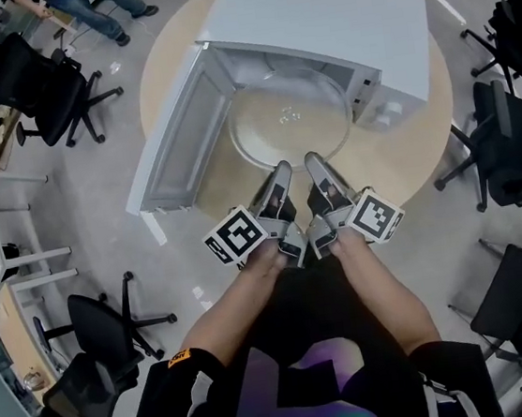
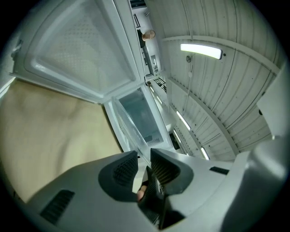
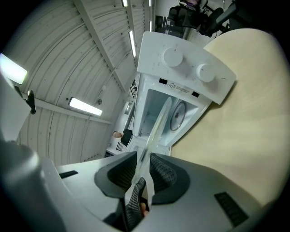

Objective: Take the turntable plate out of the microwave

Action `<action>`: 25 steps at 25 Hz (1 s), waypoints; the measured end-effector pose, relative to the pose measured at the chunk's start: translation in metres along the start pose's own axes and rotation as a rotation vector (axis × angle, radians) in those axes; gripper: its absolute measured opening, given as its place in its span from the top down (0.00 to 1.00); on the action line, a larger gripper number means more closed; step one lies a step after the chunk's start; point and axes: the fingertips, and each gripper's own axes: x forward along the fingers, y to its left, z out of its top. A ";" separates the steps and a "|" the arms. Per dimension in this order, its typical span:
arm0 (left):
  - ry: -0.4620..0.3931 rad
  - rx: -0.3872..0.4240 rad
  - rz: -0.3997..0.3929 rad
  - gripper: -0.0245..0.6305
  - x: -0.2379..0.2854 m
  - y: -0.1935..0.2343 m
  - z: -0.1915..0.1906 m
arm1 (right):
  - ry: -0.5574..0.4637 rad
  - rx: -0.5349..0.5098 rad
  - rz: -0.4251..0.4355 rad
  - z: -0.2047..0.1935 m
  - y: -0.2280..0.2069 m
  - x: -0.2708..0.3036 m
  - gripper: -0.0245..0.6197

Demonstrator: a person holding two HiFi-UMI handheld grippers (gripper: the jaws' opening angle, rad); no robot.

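Observation:
The clear glass turntable plate [image 1: 288, 119] lies level, half out of the open white microwave [image 1: 333, 24], above the round wooden table [image 1: 407, 171]. My left gripper [image 1: 280, 174] and right gripper [image 1: 314, 163] sit side by side on its near rim, each shut on it. In the left gripper view the plate [image 2: 140, 113] shows edge-on and runs into the left gripper [image 2: 144, 163] between the ribbed pads. The right gripper view shows the same rim [image 3: 158, 122] held in the right gripper [image 3: 144, 165], with the microwave's two-knob panel [image 3: 186, 68] beyond.
The microwave door [image 1: 181, 137] swings open to the left, reaching past the table's edge. Black office chairs stand around the table at left [image 1: 48, 87], lower left [image 1: 106, 330] and right [image 1: 512, 139]. A person's legs [image 1: 95, 11] show at top left.

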 end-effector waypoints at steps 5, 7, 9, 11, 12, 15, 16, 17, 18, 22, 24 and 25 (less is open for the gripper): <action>0.018 -0.012 0.009 0.78 -0.038 0.010 -0.024 | -0.009 0.016 -0.020 -0.035 -0.001 -0.032 0.82; 0.022 -0.009 0.008 0.78 -0.051 0.010 -0.033 | -0.014 0.015 -0.022 -0.045 0.002 -0.044 0.82; 0.025 0.000 0.004 0.78 -0.060 0.010 -0.040 | -0.019 0.015 -0.022 -0.052 0.003 -0.054 0.82; 0.027 0.007 -0.001 0.78 -0.064 0.010 -0.045 | -0.026 0.011 -0.018 -0.054 0.002 -0.061 0.82; 0.028 0.008 -0.003 0.78 -0.066 0.011 -0.048 | -0.028 0.007 -0.018 -0.056 0.001 -0.064 0.82; 0.035 0.002 0.001 0.78 -0.072 0.013 -0.060 | -0.030 0.017 -0.027 -0.062 -0.003 -0.076 0.82; 0.039 -0.001 0.003 0.78 -0.074 0.014 -0.065 | -0.028 0.014 -0.042 -0.063 -0.005 -0.082 0.82; 0.043 -0.004 0.006 0.78 -0.076 0.014 -0.069 | -0.020 -0.012 -0.074 -0.063 -0.010 -0.088 0.82; 0.047 -0.005 0.009 0.78 -0.078 0.013 -0.072 | -0.011 -0.042 -0.105 -0.062 -0.014 -0.094 0.82; 0.051 -0.005 0.023 0.78 -0.080 0.011 -0.078 | -0.009 0.006 -0.078 -0.065 -0.008 -0.097 0.82; 0.044 -0.007 0.028 0.78 -0.077 0.012 -0.082 | 0.016 -0.040 -0.110 -0.060 -0.017 -0.103 0.82; 0.040 -0.009 0.033 0.78 -0.075 0.012 -0.086 | 0.026 -0.045 -0.114 -0.057 -0.021 -0.105 0.82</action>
